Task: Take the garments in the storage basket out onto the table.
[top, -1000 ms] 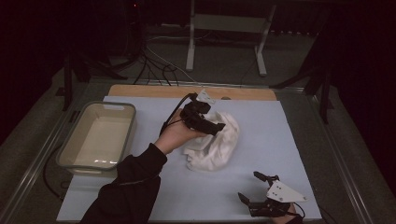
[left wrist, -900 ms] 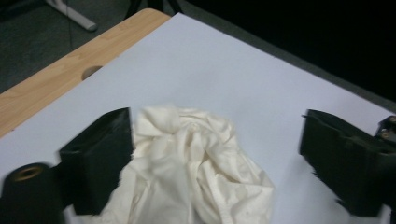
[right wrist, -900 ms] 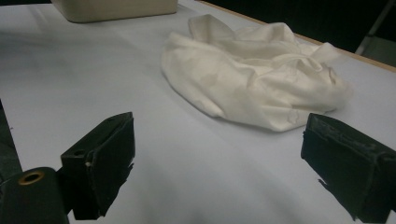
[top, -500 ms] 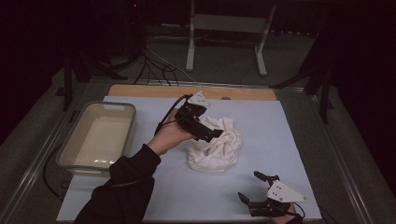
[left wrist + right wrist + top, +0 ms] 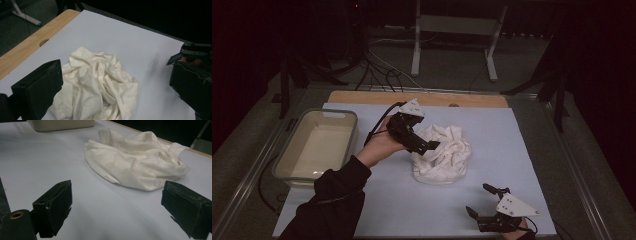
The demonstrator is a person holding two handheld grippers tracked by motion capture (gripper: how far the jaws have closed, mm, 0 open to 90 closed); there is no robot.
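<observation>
Left tongs (image 5: 424, 148) freshly released, drawn back off crumpled cloth (image 5: 444, 152); right tongs (image 5: 481, 200) released, tub (image 5: 317, 145) alongside.

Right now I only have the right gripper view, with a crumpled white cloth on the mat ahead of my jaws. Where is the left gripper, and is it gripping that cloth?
Observer: The left gripper hangs over the left side of the white cloth. Its jaws have just been opening and nothing is pinched between them.
Operator: I see just the foot of a beige tub. Anything in it?
Observer: From the high view the tub looks empty, and it sits at the mat's left edge.
Operator: What lies beyond the cloth?
Observer: A wooden strip runs along the mat's far edge.
</observation>
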